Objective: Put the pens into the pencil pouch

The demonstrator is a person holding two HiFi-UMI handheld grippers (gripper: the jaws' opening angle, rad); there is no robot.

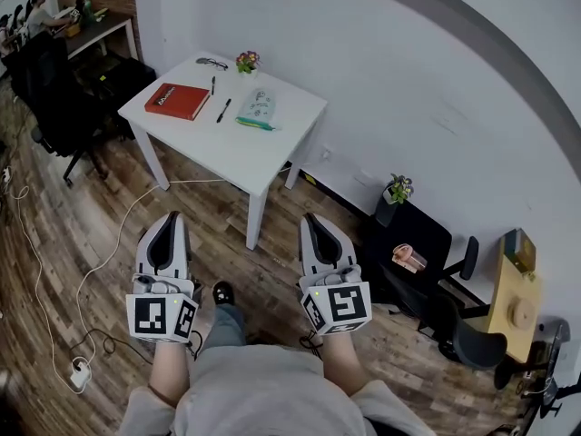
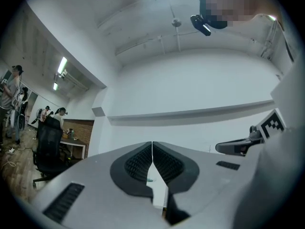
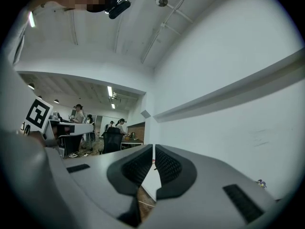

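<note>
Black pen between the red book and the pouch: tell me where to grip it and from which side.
Probably mid-barrel, from above, jaws across its length: the pen lies flat on the white table, with bare tabletop on both sides between the red book and the pencil pouch. Open the right gripper first; it is shut.

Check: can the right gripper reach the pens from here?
Probably not: the right gripper sits well short, with floor between it and the table holding the pens. Step closer first.
</note>
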